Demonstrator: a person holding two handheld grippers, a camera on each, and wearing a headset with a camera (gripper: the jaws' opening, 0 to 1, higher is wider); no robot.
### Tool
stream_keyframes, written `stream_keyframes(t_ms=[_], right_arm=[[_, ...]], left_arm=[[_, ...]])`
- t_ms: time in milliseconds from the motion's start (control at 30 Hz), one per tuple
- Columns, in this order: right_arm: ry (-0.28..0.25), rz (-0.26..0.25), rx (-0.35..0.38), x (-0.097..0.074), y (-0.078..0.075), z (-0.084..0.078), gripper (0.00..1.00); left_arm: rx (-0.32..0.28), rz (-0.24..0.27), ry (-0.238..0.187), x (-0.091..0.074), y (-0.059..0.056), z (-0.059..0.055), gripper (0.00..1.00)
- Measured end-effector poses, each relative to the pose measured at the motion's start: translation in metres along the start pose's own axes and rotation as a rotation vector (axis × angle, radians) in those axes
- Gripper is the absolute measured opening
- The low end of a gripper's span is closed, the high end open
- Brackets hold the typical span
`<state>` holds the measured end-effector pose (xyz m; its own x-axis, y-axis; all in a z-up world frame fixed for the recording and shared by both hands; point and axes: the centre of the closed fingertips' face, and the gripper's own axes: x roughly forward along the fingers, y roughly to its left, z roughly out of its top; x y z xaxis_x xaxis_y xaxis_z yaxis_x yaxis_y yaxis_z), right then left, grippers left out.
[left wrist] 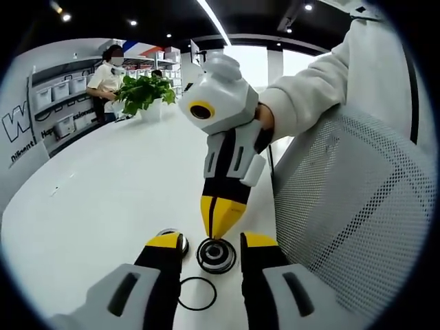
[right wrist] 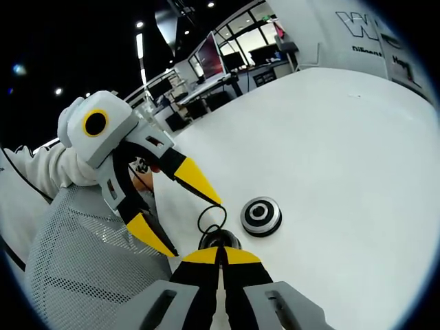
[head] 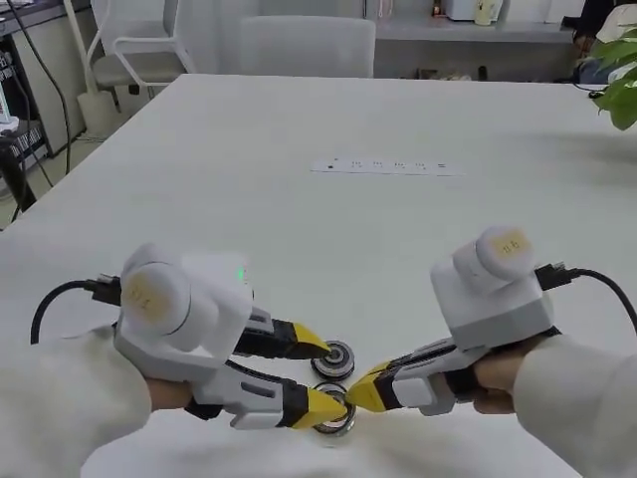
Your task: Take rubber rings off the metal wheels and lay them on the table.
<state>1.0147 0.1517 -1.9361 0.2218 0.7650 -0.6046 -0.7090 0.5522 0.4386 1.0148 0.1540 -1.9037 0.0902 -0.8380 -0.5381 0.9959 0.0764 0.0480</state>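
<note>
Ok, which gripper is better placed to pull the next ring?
Likely the right gripper: its shut fingers sit at the wheel, which the left gripper straddles, fingers open, suited to bracing.

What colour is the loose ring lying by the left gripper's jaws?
The ring is black, on the white table; clearest in the left gripper view.

Closed right claw (right wrist: 221,254) at near wheel (right wrist: 217,239)

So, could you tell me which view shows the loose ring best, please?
The left gripper view: the ring lies whole on the table between its jaws. The right gripper view shows a partial loop. Head view: cannot tell.
</note>
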Motion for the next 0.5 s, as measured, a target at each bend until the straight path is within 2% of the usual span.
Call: stream_keyframes(t_ms=[167,233,500], right_arm=[[-0.005,0.002,0.006,-0.0004,0.0,0.0007,0.0],[-0.005,0.003,0.007,-0.0003,-0.0001,0.0008,0.0],[-0.009,0.004,0.013,-0.001,-0.0001,0.0012,0.0]], left_arm=[[-0.019,-0.008,-0.01,-0.0028,-0.0012,0.0022,0.38],[-0.005,-0.008,-0.006,-0.0036,-0.0018,0.0023,0.42],[-0.003,-0.009,-0.021,-0.0103,-0.0044,0.0069,0.48]])
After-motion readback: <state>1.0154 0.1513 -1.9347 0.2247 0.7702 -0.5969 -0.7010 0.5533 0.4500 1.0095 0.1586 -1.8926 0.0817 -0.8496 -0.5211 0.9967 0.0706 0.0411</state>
